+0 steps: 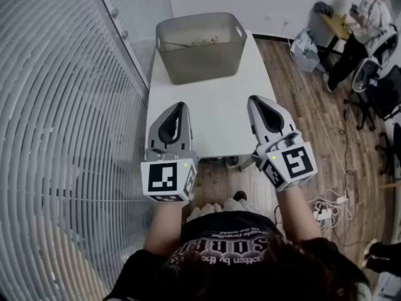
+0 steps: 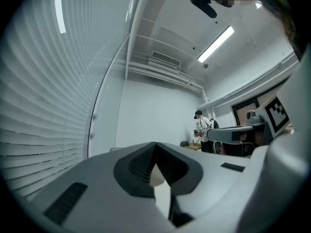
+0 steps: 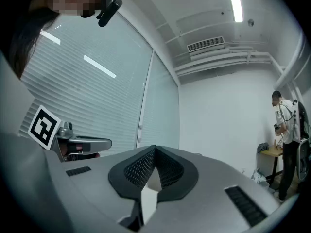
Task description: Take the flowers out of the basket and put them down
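At the white desk's (image 1: 213, 121) far edge, the grey plastic basket (image 1: 200, 64) holds its pale flowers (image 1: 202, 41); left gripper (image 1: 180, 105) and right gripper (image 1: 255, 99) hover closed, empty.

Inside the basket (image 1: 199, 68), only faint pale shapes (image 1: 202, 41), too small to name. Cropped by the right edge: a black chair (image 1: 387, 93).
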The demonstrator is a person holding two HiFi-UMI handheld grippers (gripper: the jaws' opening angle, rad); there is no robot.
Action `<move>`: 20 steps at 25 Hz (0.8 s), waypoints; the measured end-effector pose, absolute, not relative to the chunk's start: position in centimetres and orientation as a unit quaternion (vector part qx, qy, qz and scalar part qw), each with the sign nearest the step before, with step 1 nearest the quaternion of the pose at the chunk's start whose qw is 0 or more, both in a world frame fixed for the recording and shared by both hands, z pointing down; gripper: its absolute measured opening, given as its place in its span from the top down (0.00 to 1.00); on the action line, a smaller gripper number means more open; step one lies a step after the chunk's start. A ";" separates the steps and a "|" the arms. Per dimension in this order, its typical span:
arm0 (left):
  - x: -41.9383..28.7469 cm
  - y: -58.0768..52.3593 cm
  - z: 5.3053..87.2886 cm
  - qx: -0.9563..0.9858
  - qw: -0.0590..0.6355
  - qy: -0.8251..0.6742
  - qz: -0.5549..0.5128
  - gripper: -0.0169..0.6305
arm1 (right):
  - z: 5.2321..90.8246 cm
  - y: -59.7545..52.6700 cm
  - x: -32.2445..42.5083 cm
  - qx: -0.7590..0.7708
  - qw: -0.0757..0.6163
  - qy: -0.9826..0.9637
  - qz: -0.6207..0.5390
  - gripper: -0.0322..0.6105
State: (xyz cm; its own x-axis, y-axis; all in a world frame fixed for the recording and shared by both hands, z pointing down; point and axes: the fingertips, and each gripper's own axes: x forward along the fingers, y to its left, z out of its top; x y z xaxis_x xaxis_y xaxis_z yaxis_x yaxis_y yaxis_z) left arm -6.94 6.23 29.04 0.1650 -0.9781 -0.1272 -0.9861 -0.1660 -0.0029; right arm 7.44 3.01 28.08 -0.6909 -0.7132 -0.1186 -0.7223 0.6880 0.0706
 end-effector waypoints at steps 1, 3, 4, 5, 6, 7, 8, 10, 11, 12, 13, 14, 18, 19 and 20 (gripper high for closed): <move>-7.0 6.3 29.1 -0.764 0.042 0.643 0.048 0.97 | 28.2 3.0 7.4 -0.393 0.041 0.917 0.049 0.91; -7.1 6.5 29.1 -0.767 0.041 0.639 0.051 0.97 | 28.5 3.0 7.3 -0.397 0.042 0.916 0.039 0.91; -7.1 6.6 29.1 -0.768 0.041 0.637 0.052 0.97 | 28.6 3.0 7.2 -0.398 0.043 0.916 0.035 0.91; -7.2 6.7 29.0 -0.768 0.041 0.637 0.053 0.97 | 28.6 3.1 7.1 -0.398 0.044 0.916 0.031 0.91; -7.3 6.8 29.0 -0.769 0.041 0.636 0.053 0.97 | 28.7 3.1 7.0 -0.397 0.045 0.916 0.027 0.91; -7.5 6.8 28.9 -0.769 0.041 0.636 0.052 0.97 | 28.8 3.0 6.8 -0.397 0.042 0.916 0.026 0.91; -7.7 6.9 28.8 -0.769 0.040 0.636 0.052 0.97 | 28.9 3.0 6.6 -0.397 0.037 0.917 0.027 0.91; -8.2 6.9 28.8 -0.769 0.039 0.636 0.051 0.97 | 29.1 2.7 6.0 -0.396 0.025 0.917 0.037 0.91; -8.5 6.9 29.0 -0.769 0.039 0.637 0.050 0.97 | 29.2 2.6 5.8 -0.396 0.023 0.917 0.038 0.91; -8.7 7.0 29.3 -0.768 0.039 0.637 0.049 0.97 | 29.4 2.4 5.6 -0.395 0.024 0.918 0.036 0.91; -9.0 7.0 29.6 -0.767 0.039 0.638 0.049 0.97 | 29.5 2.3 5.5 -0.394 0.025 0.918 0.034 0.91; -9.4 7.1 29.8 -0.766 0.039 0.640 0.050 0.97 | 29.6 2.1 5.4 -0.393 0.027 0.918 0.035 0.90; -10.4 6.7 29.5 -0.759 0.038 0.648 0.051 0.97 | 28.8 1.2 5.4 -0.395 0.035 0.917 0.040 0.90; -10.5 6.4 29.3 -0.758 0.039 0.649 0.050 0.97 | 28.5 0.8 5.5 -0.395 0.038 0.917 0.039 0.90; -10.6 6.0 29.1 -0.757 0.039 0.651 0.050 0.97 | 28.3 0.4 5.5 -0.394 0.040 0.917 0.038 0.90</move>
